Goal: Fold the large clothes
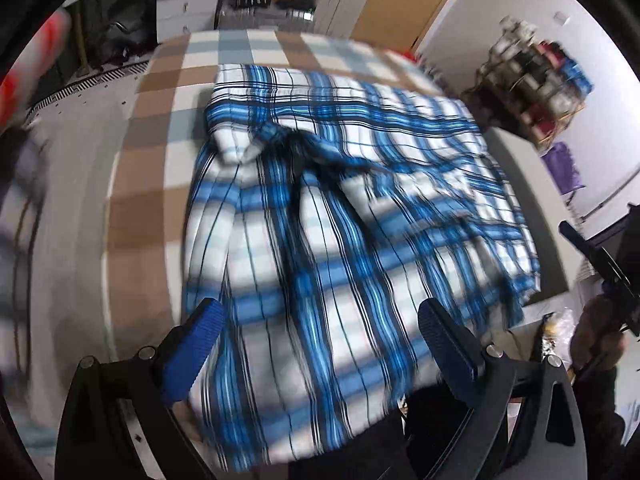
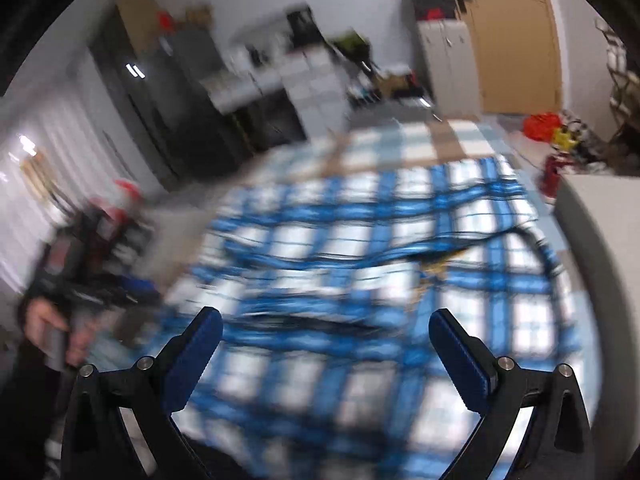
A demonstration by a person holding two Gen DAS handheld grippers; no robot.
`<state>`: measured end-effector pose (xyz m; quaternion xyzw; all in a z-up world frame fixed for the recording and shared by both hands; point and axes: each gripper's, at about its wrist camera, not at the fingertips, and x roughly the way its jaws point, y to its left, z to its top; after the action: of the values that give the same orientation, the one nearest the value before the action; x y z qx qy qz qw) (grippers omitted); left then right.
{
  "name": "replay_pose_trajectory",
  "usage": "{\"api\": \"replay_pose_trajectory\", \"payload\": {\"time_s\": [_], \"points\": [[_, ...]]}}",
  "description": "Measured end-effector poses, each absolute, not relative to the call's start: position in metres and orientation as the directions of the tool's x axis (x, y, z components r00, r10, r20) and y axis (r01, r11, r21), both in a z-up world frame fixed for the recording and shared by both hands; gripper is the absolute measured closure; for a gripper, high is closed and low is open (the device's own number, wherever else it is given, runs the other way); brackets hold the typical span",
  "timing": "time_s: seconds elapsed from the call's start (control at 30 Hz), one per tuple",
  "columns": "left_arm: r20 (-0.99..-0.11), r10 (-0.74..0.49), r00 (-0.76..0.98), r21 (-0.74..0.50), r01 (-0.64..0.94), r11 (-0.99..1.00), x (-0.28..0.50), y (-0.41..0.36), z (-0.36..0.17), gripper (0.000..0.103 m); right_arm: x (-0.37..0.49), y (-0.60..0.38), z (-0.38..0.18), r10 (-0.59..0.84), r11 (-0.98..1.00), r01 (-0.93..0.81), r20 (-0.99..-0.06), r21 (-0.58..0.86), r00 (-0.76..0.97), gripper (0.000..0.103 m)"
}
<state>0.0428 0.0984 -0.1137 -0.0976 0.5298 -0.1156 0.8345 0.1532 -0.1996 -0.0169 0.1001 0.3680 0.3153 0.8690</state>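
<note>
Both sets of jaws spread wide, gripping nothing. Blue-and-white checked shirt (image 1: 340, 208) spread ahead of and beneath the left gripper (image 1: 320, 340), on a brown-and-grey checked cloth (image 1: 160, 128) covering the bench. Same shirt ahead of the right gripper (image 2: 326, 354), though heavily blurred there. Probably light, limp woven fabric: no stiffness, likely to sag, drag and crease rather than slide cleanly. Rumpled ridge near the collar (image 1: 256, 140), well beyond the left jaws. Best taken at a hem or outer edge nearest each pair of jaws, pinching a single layer, lifting both sides evenly.
</note>
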Motion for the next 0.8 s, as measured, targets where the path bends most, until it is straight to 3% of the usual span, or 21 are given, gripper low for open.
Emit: {"api": "replay_pose_trajectory", "payload": {"time_s": [0.2, 0.33, 0.43, 0.53, 0.8], "points": [[-0.849, -0.273, 0.452, -0.304, 0.004, 0.953, 0.003, 0.146, -0.125, 0.007, 0.073, -0.198, 0.012, 0.828, 0.553, -0.657, -0.254, 0.512, 0.500, 0.000], [-0.850, -0.273, 0.451, -0.340, -0.074, 0.937, -0.032, 0.170, -0.128, 0.007, 0.029, -0.188, -0.004, 0.867, 0.455, -0.682, -0.113, 0.573, 0.485, 0.000], [-0.797, -0.378, 0.472, -0.477, -0.108, 0.872, -0.044, 0.183, -0.138, 0.007, 0.010, -0.182, -0.013, 0.889, 0.392, -0.661, -0.078, 0.640, 0.451, 0.000], [-0.709, -0.489, 0.509, -0.613, -0.101, 0.784, -0.047, 0.193, -0.147, 0.007, -0.001, -0.180, -0.019, 0.889, 0.403, -0.633, -0.116, 0.661, 0.444, 0.000], [-0.663, -0.533, 0.526, -0.691, -0.153, 0.707, -0.034, 0.190, -0.178, 0.007, -0.023, -0.180, -0.027, 0.869, 0.450, -0.610, -0.164, 0.652, 0.466, 0.000]]}}
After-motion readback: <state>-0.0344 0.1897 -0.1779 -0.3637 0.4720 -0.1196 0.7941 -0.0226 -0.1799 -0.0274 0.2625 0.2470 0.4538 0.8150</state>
